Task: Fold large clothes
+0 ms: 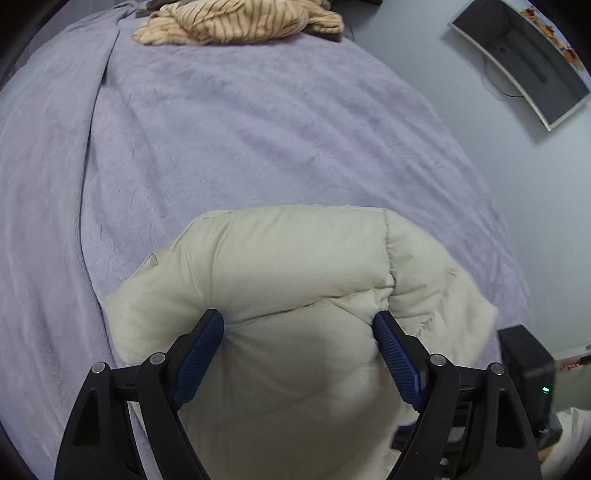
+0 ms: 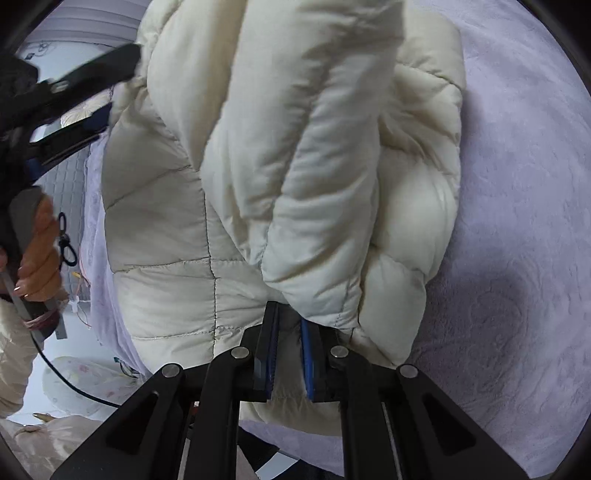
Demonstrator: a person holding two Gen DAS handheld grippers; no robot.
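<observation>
A cream quilted puffer jacket [image 1: 295,295] lies bunched on the lilac blanket [image 1: 221,129] of a bed. My left gripper [image 1: 298,325] is open, its blue-padded fingers [image 1: 201,350] pressed against the jacket on both sides of a puffy fold. In the right wrist view the jacket [image 2: 277,166] fills the middle, folded into thick rolls. My right gripper [image 2: 290,325] is shut on the jacket's lower edge. The left gripper [image 2: 74,85] shows at the upper left of that view, held by a hand [image 2: 37,251].
A tiger-striped fabric pile [image 1: 240,22] lies at the far end of the bed. A dark monitor [image 1: 524,62] hangs on the wall at the right. The bed edge and floor [image 2: 74,350] show at the left in the right wrist view.
</observation>
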